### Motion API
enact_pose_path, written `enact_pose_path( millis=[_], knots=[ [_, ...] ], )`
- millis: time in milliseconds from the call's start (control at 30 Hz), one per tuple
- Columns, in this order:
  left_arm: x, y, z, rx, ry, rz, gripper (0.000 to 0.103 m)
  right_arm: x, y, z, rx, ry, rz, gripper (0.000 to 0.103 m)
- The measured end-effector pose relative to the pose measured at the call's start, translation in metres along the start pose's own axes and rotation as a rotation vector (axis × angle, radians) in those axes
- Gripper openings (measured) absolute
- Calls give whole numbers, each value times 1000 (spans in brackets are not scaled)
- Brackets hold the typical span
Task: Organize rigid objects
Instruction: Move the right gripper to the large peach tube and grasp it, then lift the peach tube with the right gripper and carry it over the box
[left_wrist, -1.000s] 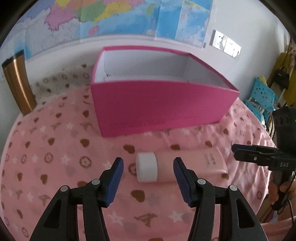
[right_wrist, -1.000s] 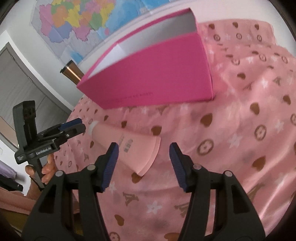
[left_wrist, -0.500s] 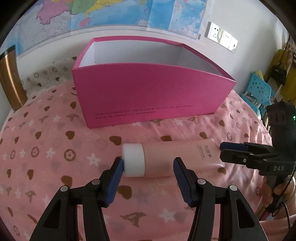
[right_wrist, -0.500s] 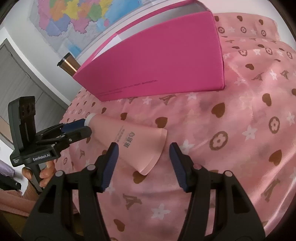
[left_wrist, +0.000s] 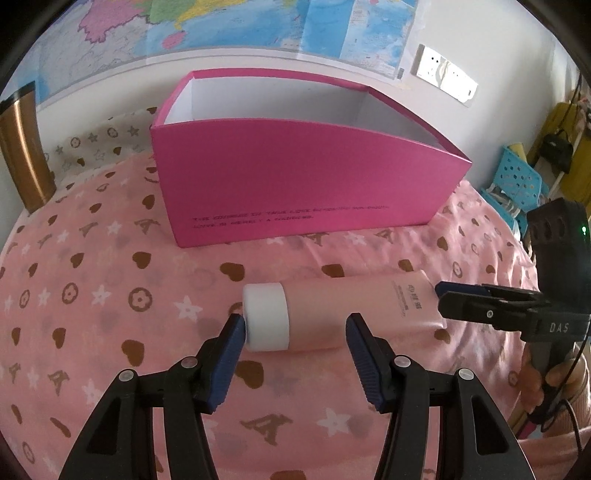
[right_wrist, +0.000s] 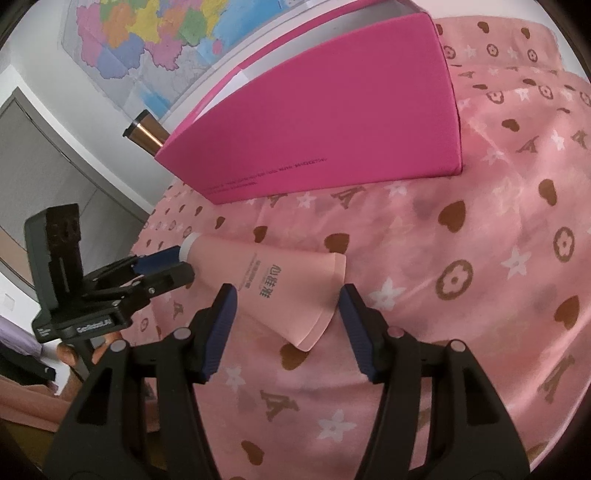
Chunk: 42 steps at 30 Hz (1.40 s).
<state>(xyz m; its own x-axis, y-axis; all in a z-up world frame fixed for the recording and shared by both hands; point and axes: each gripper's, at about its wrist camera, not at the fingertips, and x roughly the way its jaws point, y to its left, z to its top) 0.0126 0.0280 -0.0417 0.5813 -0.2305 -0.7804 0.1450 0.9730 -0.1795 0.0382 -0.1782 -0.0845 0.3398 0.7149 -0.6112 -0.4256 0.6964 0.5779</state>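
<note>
A pink tube (left_wrist: 347, 314) with a white cap (left_wrist: 266, 321) lies on its side on the pink patterned cloth, in front of an open magenta box (left_wrist: 295, 192). My left gripper (left_wrist: 295, 332) is open, its fingers either side of the cap end. My right gripper (right_wrist: 284, 302) is open, its fingers straddling the flat crimped end of the tube (right_wrist: 280, 288). The right gripper also shows in the left wrist view (left_wrist: 480, 302), and the left gripper in the right wrist view (right_wrist: 162, 266). The box (right_wrist: 325, 122) looks empty as far as its inside shows.
A copper-coloured flask (left_wrist: 22, 147) stands at the far left by the wall. A blue plastic stool (left_wrist: 517, 184) sits beyond the right edge of the cloth-covered surface. Maps hang on the wall behind the box.
Both grippers have moved in toward the tube. The left fingers now flank the cap end and the right fingers flank the crimped end. The tube has not moved.
</note>
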Motion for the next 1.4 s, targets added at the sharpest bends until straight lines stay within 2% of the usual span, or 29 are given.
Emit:
enact_pose_path(
  millis=[367, 1400],
  knots=[
    [-2, -4, -2, -5, 3, 5, 55, -1, 5, 1, -19, -10, -29, 60],
    [-30, -30, 13, 23, -84, -33, 55, -47, 20, 4, -60, -127, -84, 60]
  ],
)
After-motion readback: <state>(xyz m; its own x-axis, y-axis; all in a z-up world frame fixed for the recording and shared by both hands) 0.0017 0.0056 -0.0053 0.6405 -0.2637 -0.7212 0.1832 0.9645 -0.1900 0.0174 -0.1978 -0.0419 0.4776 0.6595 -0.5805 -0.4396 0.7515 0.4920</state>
